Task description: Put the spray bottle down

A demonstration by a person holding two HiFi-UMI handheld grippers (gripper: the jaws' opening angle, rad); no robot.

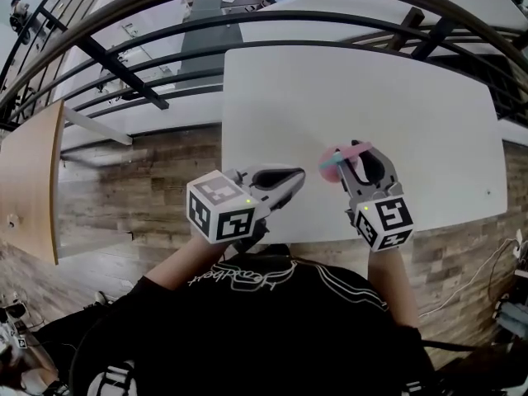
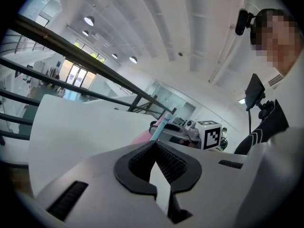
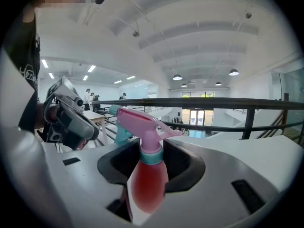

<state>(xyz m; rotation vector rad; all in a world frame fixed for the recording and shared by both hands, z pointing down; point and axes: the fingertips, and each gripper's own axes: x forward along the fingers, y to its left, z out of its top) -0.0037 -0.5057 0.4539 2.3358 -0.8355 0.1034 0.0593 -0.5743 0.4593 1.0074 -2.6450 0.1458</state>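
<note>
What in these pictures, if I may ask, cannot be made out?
Bottle base: right gripper view, blurred and cut off behind the right claw.
Whether it touches the table: head view, that claw covers it.
Most of the bottle: left gripper view, left claw blocks it.

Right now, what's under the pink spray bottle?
The white tabletop lies below the pink plastic spray bottle. The right tongs, shut on it, hide its base, so contact is unclear.

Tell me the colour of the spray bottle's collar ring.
The spray bottle collar is teal, under the pink trigger head; clearest in the right gripper view.
</note>
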